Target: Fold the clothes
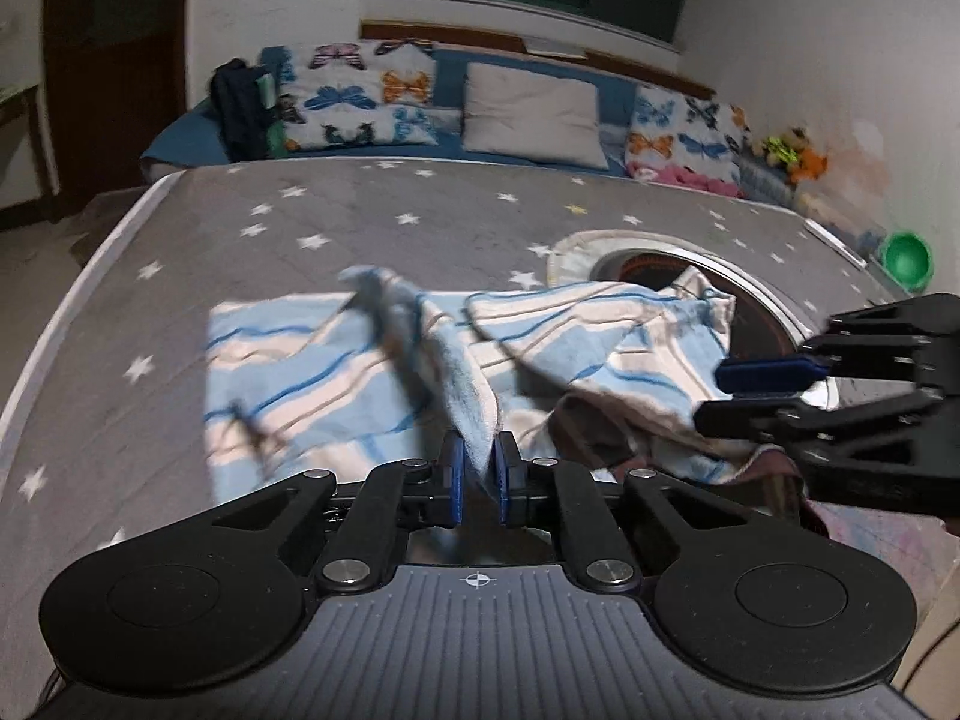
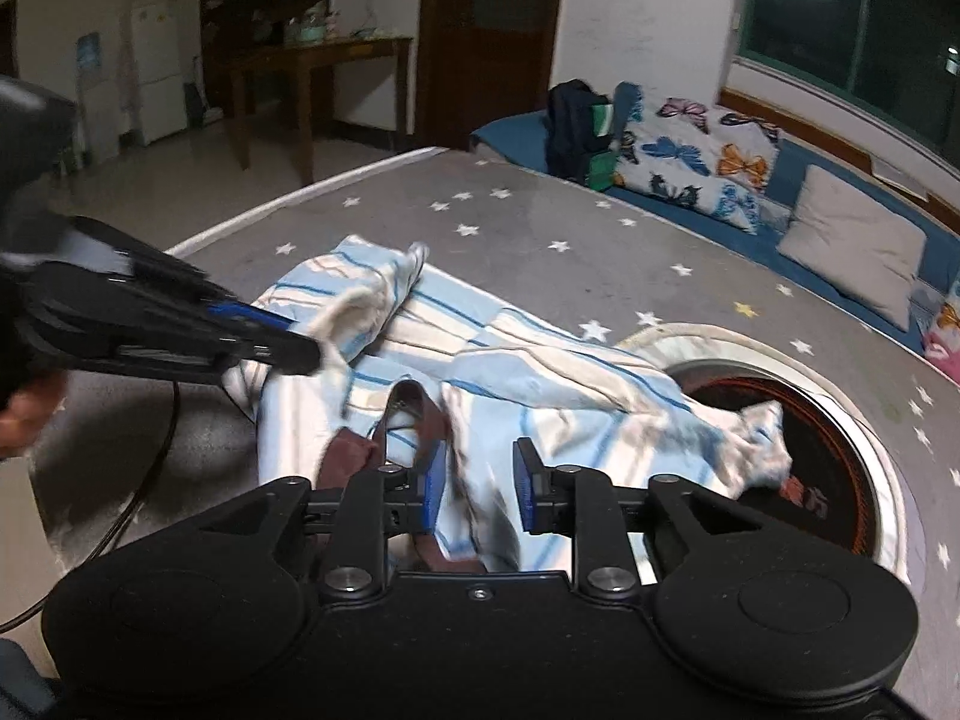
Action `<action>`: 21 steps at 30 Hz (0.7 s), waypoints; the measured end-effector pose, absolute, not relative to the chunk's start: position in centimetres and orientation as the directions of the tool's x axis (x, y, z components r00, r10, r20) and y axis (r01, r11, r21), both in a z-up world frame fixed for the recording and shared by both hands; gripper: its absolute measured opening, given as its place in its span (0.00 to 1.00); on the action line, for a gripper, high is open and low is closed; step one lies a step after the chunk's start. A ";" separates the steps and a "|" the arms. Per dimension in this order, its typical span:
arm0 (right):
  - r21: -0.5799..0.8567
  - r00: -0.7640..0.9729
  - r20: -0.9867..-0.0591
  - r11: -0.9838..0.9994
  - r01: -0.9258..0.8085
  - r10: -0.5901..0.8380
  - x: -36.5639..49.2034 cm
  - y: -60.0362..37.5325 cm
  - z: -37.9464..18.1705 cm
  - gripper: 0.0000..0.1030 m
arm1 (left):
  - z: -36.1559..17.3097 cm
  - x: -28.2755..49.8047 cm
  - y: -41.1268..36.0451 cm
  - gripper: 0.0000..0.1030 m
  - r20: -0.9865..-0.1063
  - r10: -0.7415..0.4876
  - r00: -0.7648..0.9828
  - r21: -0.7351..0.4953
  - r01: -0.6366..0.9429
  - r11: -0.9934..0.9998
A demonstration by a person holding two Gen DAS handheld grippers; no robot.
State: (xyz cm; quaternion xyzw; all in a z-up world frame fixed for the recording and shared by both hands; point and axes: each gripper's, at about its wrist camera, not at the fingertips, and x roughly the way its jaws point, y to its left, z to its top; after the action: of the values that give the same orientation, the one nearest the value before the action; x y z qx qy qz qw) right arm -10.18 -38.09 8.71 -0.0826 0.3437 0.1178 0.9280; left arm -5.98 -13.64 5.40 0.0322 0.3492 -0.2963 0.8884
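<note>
A light blue and white striped garment (image 1: pixel 336 372) lies rumpled on a grey star-patterned table cover (image 1: pixel 240 222); it also shows in the right wrist view (image 2: pixel 540 384). My left gripper (image 1: pixel 478 468) is shut on a raised fold of the garment and shows from the side in the right wrist view (image 2: pixel 300 351). My right gripper (image 2: pixel 477 489) is open, with striped cloth hanging between its pads; it appears at the right of the left wrist view (image 1: pixel 729 396). A brown garment (image 2: pixel 354 450) lies partly under the striped one.
A round dark inset with a white rim (image 1: pixel 774 312) sits in the table at the right, partly covered by cloth. Beyond the table is a blue daybed with butterfly cushions (image 1: pixel 360 96). A green bowl (image 1: pixel 907 258) stands at the far right. A wooden desk (image 2: pixel 324 72) stands behind.
</note>
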 end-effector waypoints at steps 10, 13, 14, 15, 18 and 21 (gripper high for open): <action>-0.124 0.707 -0.699 0.955 -0.268 0.108 -6.3 -37.3 5.8 0.29 | 4.9 -6.5 -11.2 0.12 -0.660 -0.491 0.569 -0.154 0.537 0.830; -0.117 0.716 -0.691 0.963 -0.244 0.097 -6.6 -38.1 5.8 0.19 | 4.9 -6.2 -11.6 0.16 -0.661 -0.504 0.557 -0.158 0.552 0.818; -0.116 0.719 -0.688 0.965 -0.236 0.093 -6.7 -38.4 5.8 0.18 | 5.1 -6.1 -11.7 0.25 -0.657 -0.511 0.555 -0.161 0.559 0.814; -0.119 0.722 -0.687 0.966 -0.230 0.088 -6.9 -38.7 5.9 0.18 | 5.3 -6.0 -11.8 0.36 -0.652 -0.517 0.555 -0.163 0.563 0.810; -0.125 0.724 -0.685 0.968 -0.218 0.075 -7.4 -39.3 6.2 0.18 | 5.8 -5.7 -12.3 0.47 -0.640 -0.523 0.562 -0.160 0.569 0.807; -0.125 0.721 -0.688 0.966 -0.228 0.081 -7.6 -39.1 6.3 0.19 | 6.5 -4.8 -12.7 0.57 -0.633 -0.533 0.561 -0.170 0.571 0.803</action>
State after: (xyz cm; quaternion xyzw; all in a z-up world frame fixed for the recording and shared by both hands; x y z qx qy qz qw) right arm -7.58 -39.15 6.32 -0.1007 0.3640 0.0836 0.9222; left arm -4.78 -12.69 6.49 0.0272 0.3486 -0.3127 0.8831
